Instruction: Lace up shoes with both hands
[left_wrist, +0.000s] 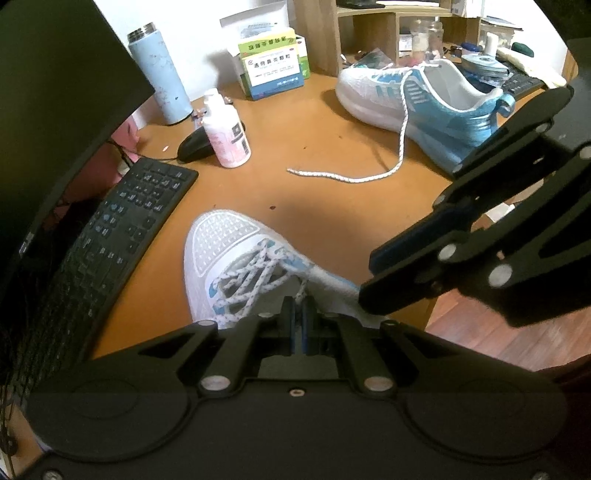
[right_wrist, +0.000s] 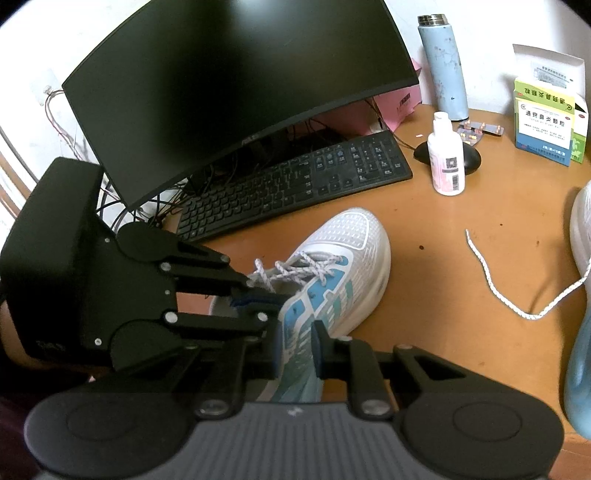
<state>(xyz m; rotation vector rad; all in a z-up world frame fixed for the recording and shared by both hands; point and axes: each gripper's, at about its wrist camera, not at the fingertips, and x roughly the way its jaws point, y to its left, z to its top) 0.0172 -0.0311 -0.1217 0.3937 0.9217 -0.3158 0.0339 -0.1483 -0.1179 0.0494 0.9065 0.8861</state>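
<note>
A white and blue shoe (right_wrist: 332, 266) lies on the orange-brown table (left_wrist: 295, 199), its toe pointing toward the black keyboard (right_wrist: 295, 177), with its speckled white lace (left_wrist: 251, 277) already crisscrossed through the eyelets. The left tongs (left_wrist: 298, 314) are pressed together on a strand of that lace near the top of the lacing, and in the right wrist view they (right_wrist: 255, 295) reach in from the left over the shoe's opening. The right tongs (right_wrist: 295, 354) are partly spread around the side of the shoe near its heel, their pads pressing the upper. The second shoe (left_wrist: 424, 107) sits farther back on the table, its loose lace (left_wrist: 351, 177) trailing across the surface. A white bottle (right_wrist: 445, 162) stands beside a black mouse (right_wrist: 469, 158), near a pale blue flask (right_wrist: 443, 66).
</note>
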